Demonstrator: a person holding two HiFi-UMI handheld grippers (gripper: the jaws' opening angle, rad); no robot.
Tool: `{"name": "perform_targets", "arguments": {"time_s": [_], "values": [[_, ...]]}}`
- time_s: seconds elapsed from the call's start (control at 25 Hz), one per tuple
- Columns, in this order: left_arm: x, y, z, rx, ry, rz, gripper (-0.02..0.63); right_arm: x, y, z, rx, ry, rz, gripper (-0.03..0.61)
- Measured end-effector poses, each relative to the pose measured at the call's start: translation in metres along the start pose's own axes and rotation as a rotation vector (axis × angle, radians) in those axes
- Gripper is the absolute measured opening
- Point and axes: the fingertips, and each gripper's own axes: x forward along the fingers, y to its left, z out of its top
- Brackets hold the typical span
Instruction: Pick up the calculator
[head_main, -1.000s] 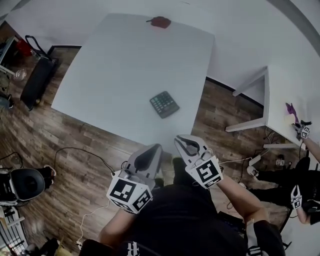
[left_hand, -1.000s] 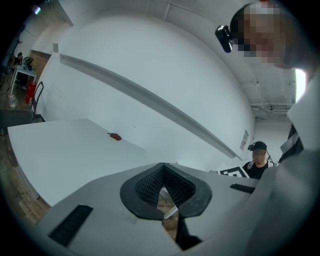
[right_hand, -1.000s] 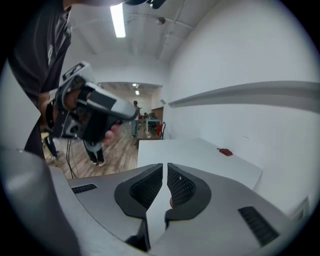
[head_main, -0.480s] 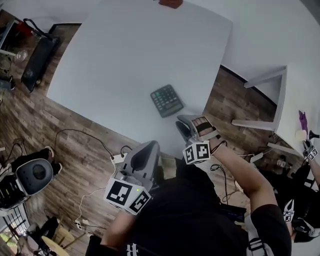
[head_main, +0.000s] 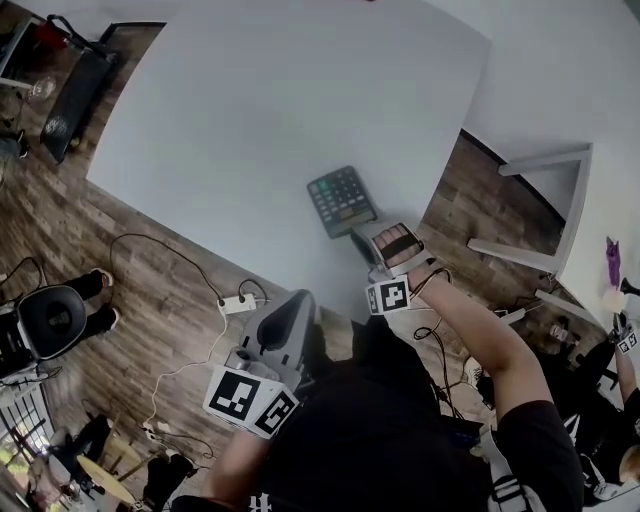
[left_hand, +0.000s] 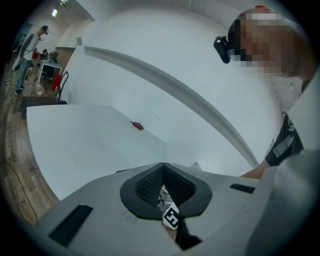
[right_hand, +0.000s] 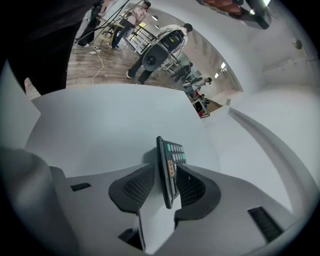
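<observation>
The dark calculator (head_main: 342, 200) with grey and green keys lies near the front right edge of the white table (head_main: 250, 110). My right gripper (head_main: 383, 243) reaches over that edge and has the calculator's near end between its jaws. In the right gripper view the calculator (right_hand: 169, 167) stands edge-on between the two pads, which sit close against both of its faces. My left gripper (head_main: 283, 325) hangs low in front of the table edge, away from the calculator. Its jaws are shut with nothing in them.
A small red object (left_hand: 137, 125) lies at the table's far side. A white power strip (head_main: 238, 303) and cables lie on the wood floor. A second white table (head_main: 575, 200) stands to the right. People and equipment (right_hand: 160, 47) stand across the room.
My right gripper has moved forward from in front of the body to the calculator and taken its near end between the jaws. The left gripper has dropped slightly lower.
</observation>
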Motion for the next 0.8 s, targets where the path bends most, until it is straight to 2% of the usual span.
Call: {"name": "perform_targets", "arguments": {"time_s": [0.32,0.4,0.44,0.8], "values": [[-0.004,0.011,-0.011,-0.029,0.022,0.033,0.006,0.023,0.006,-0.002,-0.121,0.018,-0.063,0.112],[-0.004,0.013,-0.013,-0.035,0.026,0.04,0.006,0.024,0.005,-0.002,-0.143,0.016,-0.079,0.084],[-0.004,0.014,-0.013,-0.037,0.027,0.042,0.006,0.024,0.004,-0.002,-0.148,0.015,-0.083,0.064],[-0.009,0.017,-0.011,-0.029,0.01,0.027,0.006,0.009,-0.023,0.008,-0.115,0.016,-0.083,0.055]]}}
